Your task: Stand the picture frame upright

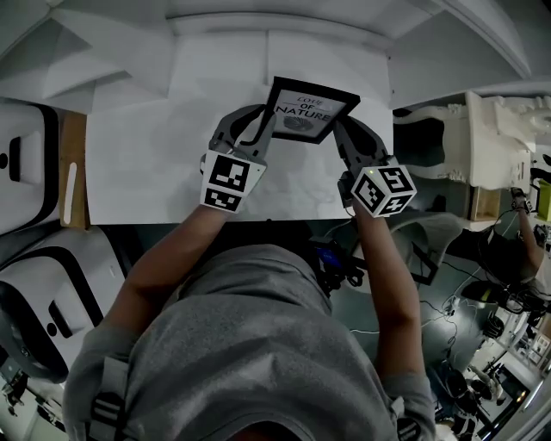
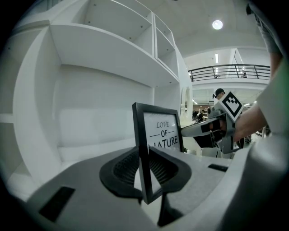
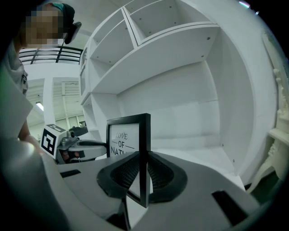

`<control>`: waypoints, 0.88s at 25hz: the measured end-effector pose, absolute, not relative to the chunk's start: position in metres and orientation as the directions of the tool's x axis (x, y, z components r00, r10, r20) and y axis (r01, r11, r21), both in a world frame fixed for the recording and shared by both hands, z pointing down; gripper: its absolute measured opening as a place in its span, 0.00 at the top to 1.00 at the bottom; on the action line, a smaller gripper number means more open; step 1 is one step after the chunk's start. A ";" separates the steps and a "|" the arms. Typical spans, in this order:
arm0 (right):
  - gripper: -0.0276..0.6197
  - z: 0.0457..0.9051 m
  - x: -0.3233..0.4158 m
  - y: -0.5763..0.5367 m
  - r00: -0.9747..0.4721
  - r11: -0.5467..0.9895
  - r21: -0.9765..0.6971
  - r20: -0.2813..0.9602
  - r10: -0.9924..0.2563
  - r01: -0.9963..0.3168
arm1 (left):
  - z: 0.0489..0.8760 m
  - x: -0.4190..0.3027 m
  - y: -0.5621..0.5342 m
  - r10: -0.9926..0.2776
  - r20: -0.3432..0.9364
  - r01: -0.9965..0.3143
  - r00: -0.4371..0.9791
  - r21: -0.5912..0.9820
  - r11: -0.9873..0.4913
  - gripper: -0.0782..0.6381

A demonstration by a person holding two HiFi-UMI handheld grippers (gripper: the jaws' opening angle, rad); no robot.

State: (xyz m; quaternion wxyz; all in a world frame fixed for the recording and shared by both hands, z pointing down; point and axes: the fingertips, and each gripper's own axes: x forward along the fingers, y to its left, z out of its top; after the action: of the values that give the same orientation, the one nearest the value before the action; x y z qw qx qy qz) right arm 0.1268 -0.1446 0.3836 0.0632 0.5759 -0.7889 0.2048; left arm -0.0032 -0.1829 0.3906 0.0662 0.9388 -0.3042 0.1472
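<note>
Head view, from steeply above: the picture frame is over the far half of a white shelf board, close to the back wall, with its printed face tilted up toward the camera. The left gripper is clamped on the frame's left edge and the right gripper on its right edge. The frame spans the gap between them. Bare board lies open to the left of the frame and in front of it, up to the near edge where the person's forearms cross. To the right the board ends just past the right gripper. Whether the frame's lower edge touches the board cannot be told.

Left gripper view: both ribbed pads press on the black moulding, one on each face, and the frame stands upright between them. The other gripper reaches in from the right, with its marker cube behind it.

Right gripper view: the jaws are likewise closed on the opposite moulding. Empty white compartments of the shelving unit rise behind and above, with a shelf overhead and a curved side panel to the right.

Surroundings: a white carved furniture piece stands beyond the board's right end, and a wooden strip borders its left.

Legible print on the frame: "LOVE OF NATURE".
</note>
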 end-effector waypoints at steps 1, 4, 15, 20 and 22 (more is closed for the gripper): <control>0.85 0.385 0.127 -0.145 -0.334 0.257 -0.253 0.334 -0.881 -0.933 | 0.391 -0.003 -0.183 -0.554 0.318 -0.593 0.769 0.034 -0.804 0.79; 0.85 0.389 0.127 -0.148 -0.355 0.276 -0.265 0.325 -0.876 -0.924 | 0.392 -0.004 -0.184 -0.570 0.321 -0.609 0.756 0.028 -0.792 0.80; 0.85 0.378 0.144 -0.164 -0.446 0.371 -0.289 0.266 -0.855 -0.883 | 0.378 0.010 -0.193 -0.664 0.288 -0.699 0.690 0.028 -0.715 0.80; 0.85 0.368 0.176 -0.182 -0.476 0.402 -0.294 0.251 -0.843 -0.867 | 0.368 0.041 -0.205 -0.681 0.290 -0.715 0.672 0.017 -0.699 0.80; 0.85 0.365 0.183 -0.187 -0.485 0.412 -0.293 0.244 -0.840 -0.862 | 0.366 0.047 -0.207 -0.687 0.291 -0.721 0.666 0.016 -0.693 0.80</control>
State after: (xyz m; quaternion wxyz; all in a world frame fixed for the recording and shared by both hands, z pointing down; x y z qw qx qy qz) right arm 0.1825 -0.1872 0.3654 0.0294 0.5067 -0.8398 0.1924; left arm 0.0470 -0.2068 0.3661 0.0651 0.9104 -0.3866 0.1319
